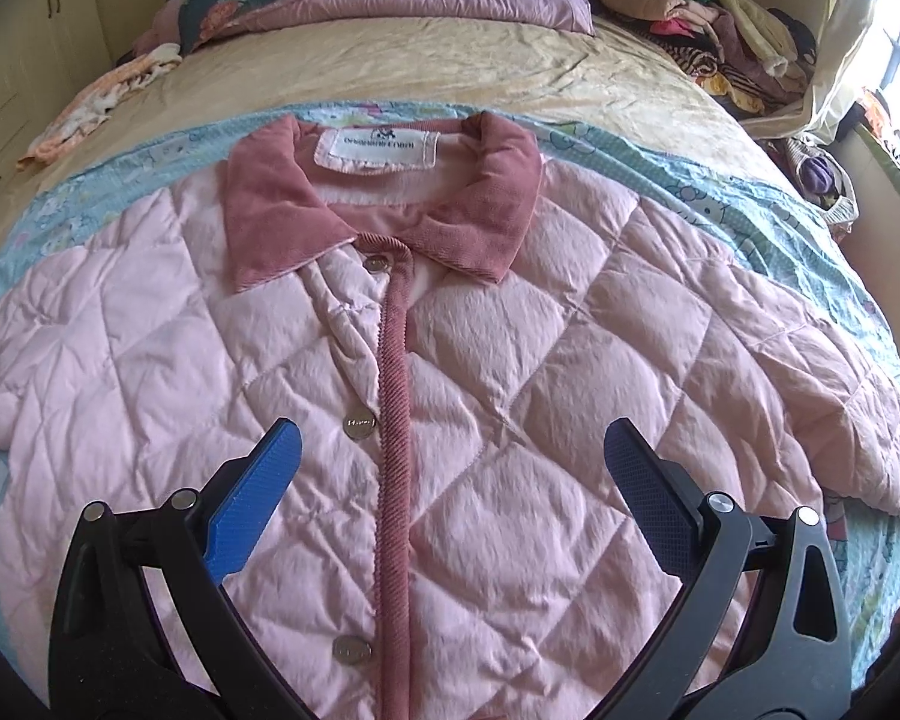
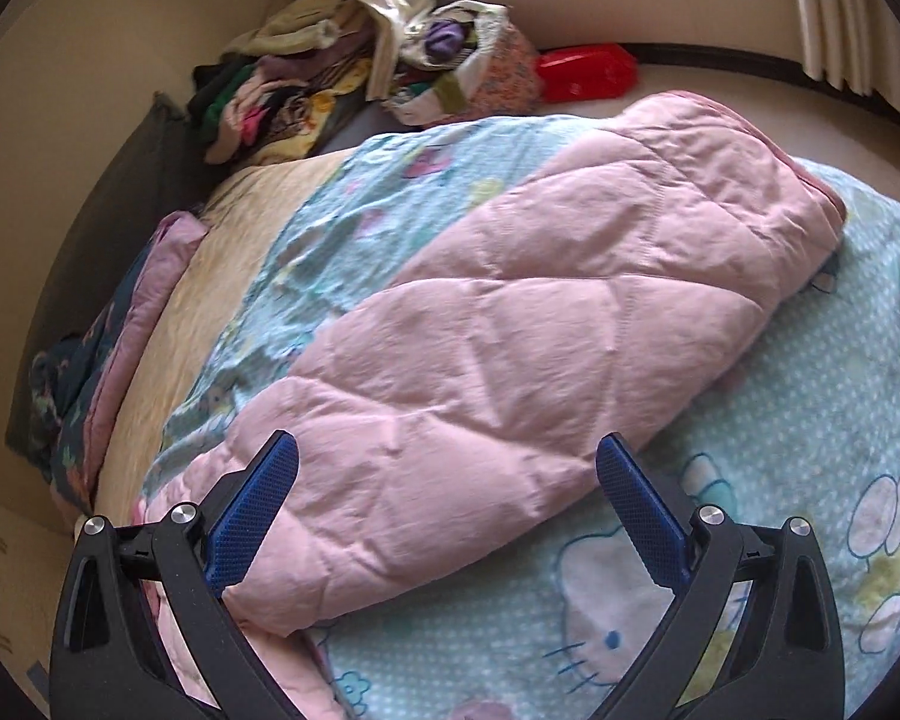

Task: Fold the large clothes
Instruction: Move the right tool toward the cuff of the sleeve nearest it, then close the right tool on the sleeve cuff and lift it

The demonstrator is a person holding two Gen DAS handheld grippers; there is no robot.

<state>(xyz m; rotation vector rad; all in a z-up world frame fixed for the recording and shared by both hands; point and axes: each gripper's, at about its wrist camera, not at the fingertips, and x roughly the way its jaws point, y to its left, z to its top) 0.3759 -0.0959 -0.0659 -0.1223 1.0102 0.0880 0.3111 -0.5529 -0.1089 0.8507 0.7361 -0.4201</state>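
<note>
Quilted pink jacket (image 1: 480, 372) with corduroy collar (image 1: 384, 198) and snap buttons, spread flat, front up, on cartoon-print blanket (image 2: 750, 510) over bed. Left claw (image 1: 450, 450) and right claw (image 2: 447, 456) spread wide, gripping nothing, above padded fabric. Sleeve (image 2: 540, 330) cuff partly hidden; label text illegible.

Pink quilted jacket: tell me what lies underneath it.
The pink quilted jacket lies on a light blue cartoon-print sheet, which shows around its edges. That sheet overlaps a beige bedspread. Whatever sits directly beneath the jacket's body is covered.
</note>
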